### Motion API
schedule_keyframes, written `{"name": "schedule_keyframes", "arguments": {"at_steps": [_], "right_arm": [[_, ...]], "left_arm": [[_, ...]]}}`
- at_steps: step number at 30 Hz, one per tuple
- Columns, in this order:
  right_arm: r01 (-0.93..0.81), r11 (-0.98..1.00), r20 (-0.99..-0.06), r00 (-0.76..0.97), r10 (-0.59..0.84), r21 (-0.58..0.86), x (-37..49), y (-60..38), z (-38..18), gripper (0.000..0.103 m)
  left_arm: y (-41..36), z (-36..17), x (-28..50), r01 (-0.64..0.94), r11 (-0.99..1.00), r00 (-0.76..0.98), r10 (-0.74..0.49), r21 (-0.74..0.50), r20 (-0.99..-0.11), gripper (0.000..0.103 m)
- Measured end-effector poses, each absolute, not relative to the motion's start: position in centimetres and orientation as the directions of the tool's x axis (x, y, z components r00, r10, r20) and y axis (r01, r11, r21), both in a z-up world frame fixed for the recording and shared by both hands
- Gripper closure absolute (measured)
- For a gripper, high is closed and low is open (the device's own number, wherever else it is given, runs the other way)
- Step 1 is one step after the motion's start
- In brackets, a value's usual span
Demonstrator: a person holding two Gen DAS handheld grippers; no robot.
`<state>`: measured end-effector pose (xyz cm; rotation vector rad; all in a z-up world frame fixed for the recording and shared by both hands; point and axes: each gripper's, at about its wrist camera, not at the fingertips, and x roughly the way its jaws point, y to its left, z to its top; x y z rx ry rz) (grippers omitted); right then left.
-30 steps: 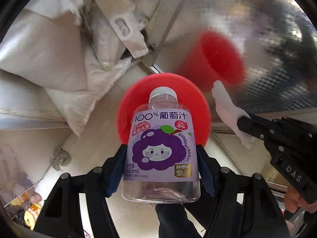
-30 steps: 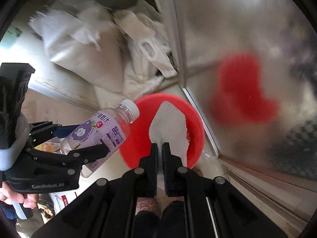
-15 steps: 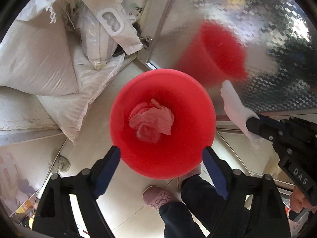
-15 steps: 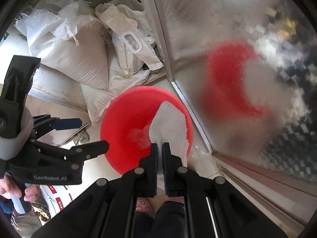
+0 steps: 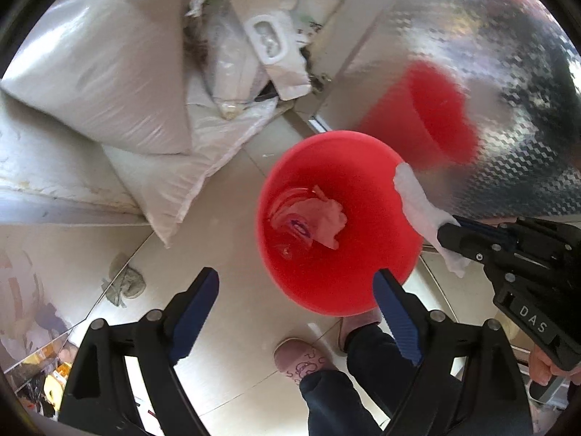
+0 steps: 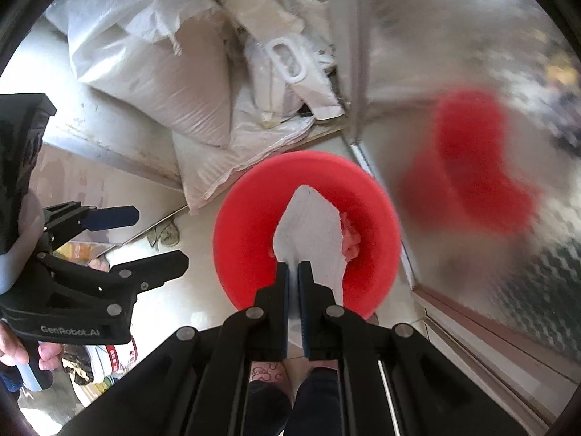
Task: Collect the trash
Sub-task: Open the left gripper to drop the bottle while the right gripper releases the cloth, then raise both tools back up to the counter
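Note:
A red bin (image 5: pixel 366 181) stands on the tiled floor, and in it lie the clear juice bottle (image 5: pixel 290 227) and a crumpled tissue (image 5: pixel 325 218). My left gripper (image 5: pixel 296 276) hangs open above the bin's near left edge, with nothing between its blue pads. My right gripper (image 6: pixel 293 267) is shut on a white paper towel (image 6: pixel 308 225) that hangs over the mouth of the bin (image 6: pixel 247 218). In the left wrist view the right gripper (image 5: pixel 448 232) holds that towel (image 5: pixel 417 203) at the bin's right rim. The left gripper (image 6: pixel 159 236) shows at the left of the right wrist view.
White woven sacks (image 5: pixel 109 72) lie piled behind the bin on the left. A shiny embossed metal panel (image 5: pixel 490 54) rises on the right and mirrors the bin. A person's slippered foot (image 5: pixel 301 359) stands just in front of the bin. A grey smudge (image 5: pixel 125 285) marks the tiles.
The juice bottle left the left gripper's jaws and now lies in the bin. Those jaws spread wide and shifted left of the bin. The right gripper sank toward the bin with the towel.

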<state>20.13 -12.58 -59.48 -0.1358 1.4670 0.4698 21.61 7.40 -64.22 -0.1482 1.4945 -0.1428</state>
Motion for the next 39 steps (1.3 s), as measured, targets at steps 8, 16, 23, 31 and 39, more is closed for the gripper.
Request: {"name": "schedule_keyframes", "arguments": {"at_steps": [8, 16, 23, 31, 39], "right_arm": [[-0.412, 0.898, -0.984, 0.015, 0.177, 0.155, 20.4, -11.2, -60.8, 0.090], [-0.442, 0.888, -0.989, 0.010, 0.145, 0.126, 20.1, -11.7, -60.3, 0.031], [-0.445, 0.892, -0.992, 0.062, 0.114, 0.075, 19.2, -11.6, -55.4, 0.021], [-0.454, 0.891, -0.972, 0.206, 0.116, 0.010, 17.8, -10.1, -42.5, 0.009], [-0.469, 0.883, -0.932, 0.335, 0.140, -0.036, 15.5, -9.1, -28.3, 0.000]], "left_arm": [[8.6, -64.5, 21.3, -0.035, 0.985, 0.094, -0.163, -0.167, -0.982, 0.017], [8.2, -63.0, 20.5, -0.002, 0.992, 0.121, -0.124, -0.125, -0.985, 0.017], [8.3, -57.4, 18.8, -0.021, 0.994, 0.152, -0.107, -0.111, -0.983, 0.018], [9.6, -44.3, 16.1, -0.094, 0.992, 0.240, -0.065, -0.090, -0.969, 0.018], [10.1, -29.6, 14.2, -0.130, 0.990, 0.366, -0.007, -0.058, -0.931, 0.018]]}}
